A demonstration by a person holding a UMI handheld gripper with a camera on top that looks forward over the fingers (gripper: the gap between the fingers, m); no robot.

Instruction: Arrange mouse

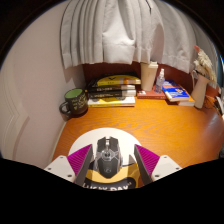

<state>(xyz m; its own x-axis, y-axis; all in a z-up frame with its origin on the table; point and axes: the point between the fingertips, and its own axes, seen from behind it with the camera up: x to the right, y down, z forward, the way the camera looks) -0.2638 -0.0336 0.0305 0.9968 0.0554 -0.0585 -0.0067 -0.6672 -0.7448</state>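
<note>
A black gaming mouse [109, 157] sits between my gripper's fingers [111, 150], over a round white and yellow mouse pad [110, 136] printed "LUCKY DAY" on the wooden desk [150, 125]. The black fingers with magenta pads [78, 158] stand close against both sides of the mouse and appear to press on it. The mouse points away from me, towards the back of the desk. Its rear end is hidden below the fingers.
A green mug [73, 100] stands at the back left. A stack of books [112, 92] lies against the back wall under a grey curtain [120, 30]. A tall pale cup [148, 75], a blue book [178, 94] and small items stand at the back right.
</note>
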